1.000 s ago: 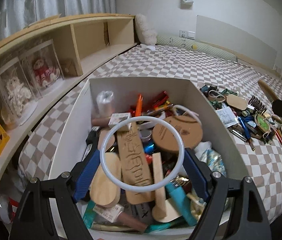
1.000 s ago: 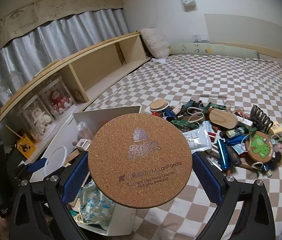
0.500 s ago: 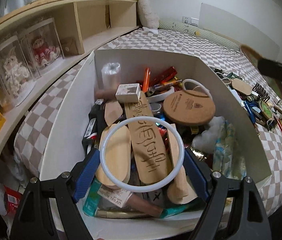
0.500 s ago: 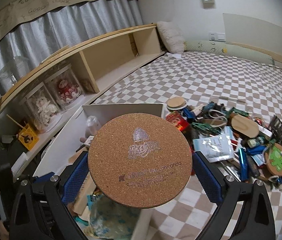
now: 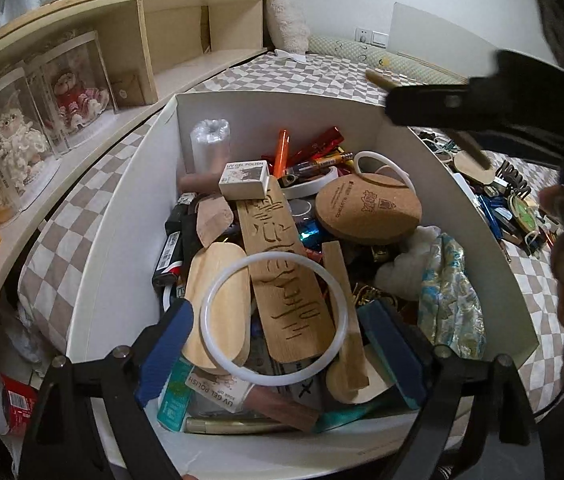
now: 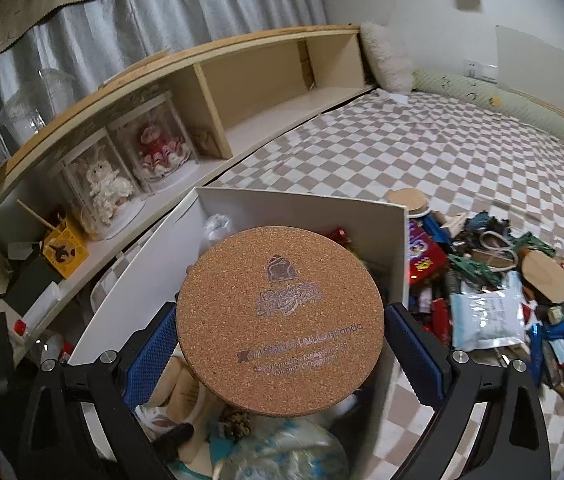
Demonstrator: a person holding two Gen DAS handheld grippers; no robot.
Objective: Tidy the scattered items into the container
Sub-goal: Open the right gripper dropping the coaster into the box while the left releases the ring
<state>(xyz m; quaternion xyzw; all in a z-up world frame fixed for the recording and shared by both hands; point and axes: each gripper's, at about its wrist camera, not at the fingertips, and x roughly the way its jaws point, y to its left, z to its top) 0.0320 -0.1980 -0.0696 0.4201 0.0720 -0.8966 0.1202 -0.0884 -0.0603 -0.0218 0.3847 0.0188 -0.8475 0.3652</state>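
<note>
I found my left tool over the near end of the white container. The white ring lay flat between its blue pads, but the left pad stood just clear of the rim, so I could not tell whether the tool held it. Being round, the ring showed no long axis; its opening faced up toward the camera. Beneath it the carved wooden plank lay with its long axis running from the near wall toward the far wall, tilted slightly left at the far end. A cork coaster rested among the contents on the right side, leaning up toward the right wall. My right tool was closed on a second cork coaster, gripped at opposite edges. That disc sat nearly level, printed face up, its lettering reading upright toward the camera, above the container's near right part. In the left view the right tool appeared as a dark shape over the right wall. Scattered items lay on the checkered bed right of the container.
</note>
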